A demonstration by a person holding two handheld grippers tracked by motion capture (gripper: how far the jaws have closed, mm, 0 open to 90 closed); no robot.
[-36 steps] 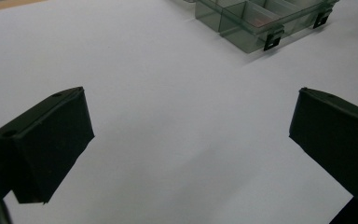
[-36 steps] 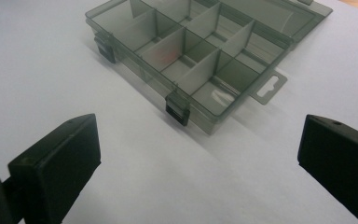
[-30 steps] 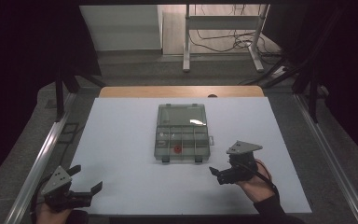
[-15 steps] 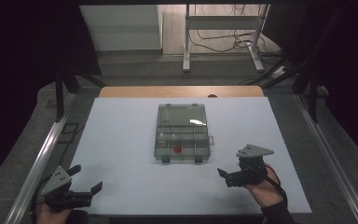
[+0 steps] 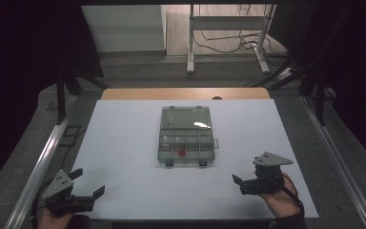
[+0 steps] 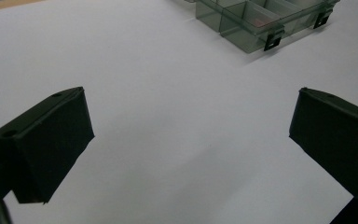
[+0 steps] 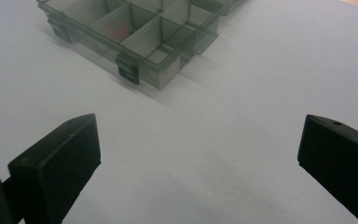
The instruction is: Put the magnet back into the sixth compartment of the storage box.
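While lid lies open, compartment box (image 5: 186,142) holds red piece (image 5: 181,152).

White table (image 5: 124,143), clear compartment box (image 5: 186,138) at centre

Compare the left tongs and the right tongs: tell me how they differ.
The left tongs sit at the table's near-left corner, far from the compartment box; the right tongs sit near-right, closer to it. The left tongs point right and away from the person; the right tongs point left. Both are open, holding nothing.
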